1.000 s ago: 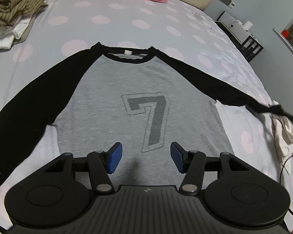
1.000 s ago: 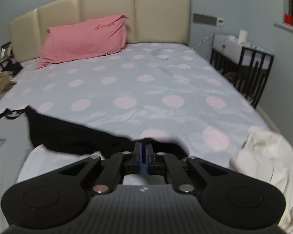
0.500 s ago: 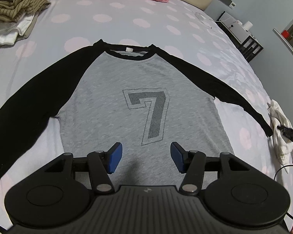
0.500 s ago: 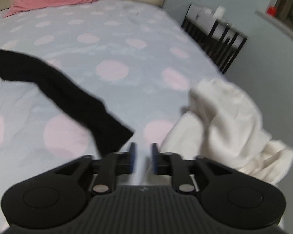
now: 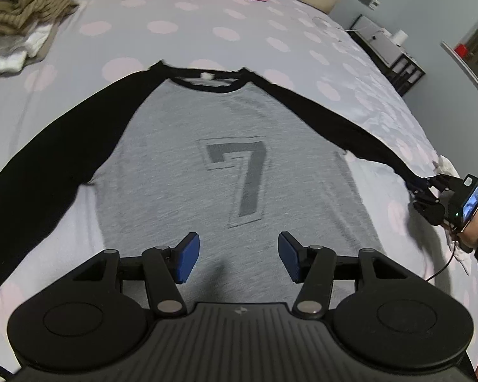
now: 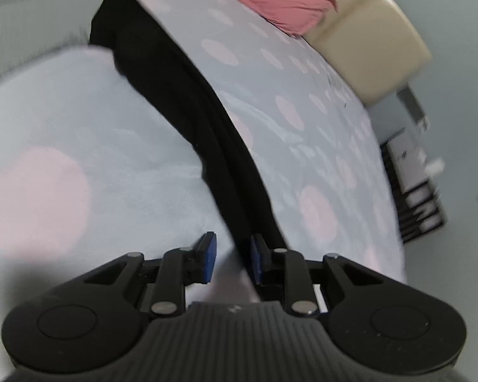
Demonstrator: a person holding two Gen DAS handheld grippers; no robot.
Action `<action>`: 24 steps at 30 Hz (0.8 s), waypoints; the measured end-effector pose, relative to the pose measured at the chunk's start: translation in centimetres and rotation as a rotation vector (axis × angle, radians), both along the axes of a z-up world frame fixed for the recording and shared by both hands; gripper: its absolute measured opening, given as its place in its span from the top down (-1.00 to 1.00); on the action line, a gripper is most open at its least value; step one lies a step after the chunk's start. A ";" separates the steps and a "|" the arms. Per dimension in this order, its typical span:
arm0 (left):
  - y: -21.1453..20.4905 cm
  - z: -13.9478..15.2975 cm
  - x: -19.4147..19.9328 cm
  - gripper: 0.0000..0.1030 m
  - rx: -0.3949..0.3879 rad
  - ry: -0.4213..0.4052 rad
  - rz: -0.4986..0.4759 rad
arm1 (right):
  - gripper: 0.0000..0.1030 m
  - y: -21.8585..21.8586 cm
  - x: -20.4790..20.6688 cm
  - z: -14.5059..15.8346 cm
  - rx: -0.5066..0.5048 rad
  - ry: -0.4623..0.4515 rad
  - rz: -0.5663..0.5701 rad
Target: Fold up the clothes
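On bed [image 5: 302, 51]: grey shirt [image 5: 188, 159] spread flat, front up.
Left gripper [image 5: 238, 256]: above hem, jaws spread wide.
Right gripper [image 6: 230, 261]: jaws parted around black sleeve [image 6: 207, 133] cuff, not pinching.

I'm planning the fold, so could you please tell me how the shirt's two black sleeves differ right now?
The sleeve on the picture's left lies broad and flat, its cuff out of frame. The sleeve on the picture's right is stretched narrow, its cuff at the right claw. Both are black and spread outward.
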State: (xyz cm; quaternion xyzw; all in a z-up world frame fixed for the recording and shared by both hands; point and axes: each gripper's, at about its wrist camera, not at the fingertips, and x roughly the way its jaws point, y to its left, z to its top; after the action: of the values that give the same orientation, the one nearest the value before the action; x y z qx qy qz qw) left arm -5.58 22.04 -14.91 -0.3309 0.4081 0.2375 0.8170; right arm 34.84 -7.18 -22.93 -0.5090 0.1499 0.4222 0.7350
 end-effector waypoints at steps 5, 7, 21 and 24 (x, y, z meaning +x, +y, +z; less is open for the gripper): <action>1.0 -0.7 -1.2 -0.02 -0.020 0.016 0.047 | 0.90 -1.1 0.9 1.9 -0.009 0.054 0.032; 1.2 -0.8 -1.3 -0.02 -0.020 0.019 0.048 | 0.90 -1.5 1.3 2.7 -0.013 0.076 0.045; 0.4 -0.9 0.0 -0.02 -0.025 0.011 -0.009 | 0.58 -3.0 0.8 3.2 -0.183 0.220 0.132; 0.5 -1.2 -0.5 -0.02 -0.027 0.022 -0.001 | 0.54 -3.7 2.7 5.0 -0.086 0.338 0.061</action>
State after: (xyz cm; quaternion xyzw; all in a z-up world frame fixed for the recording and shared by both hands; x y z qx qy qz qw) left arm -6.06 22.58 -16.07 -0.3392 0.4205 0.2351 0.8080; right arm 37.56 -10.89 -17.93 -0.4662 0.2738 0.5170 0.6636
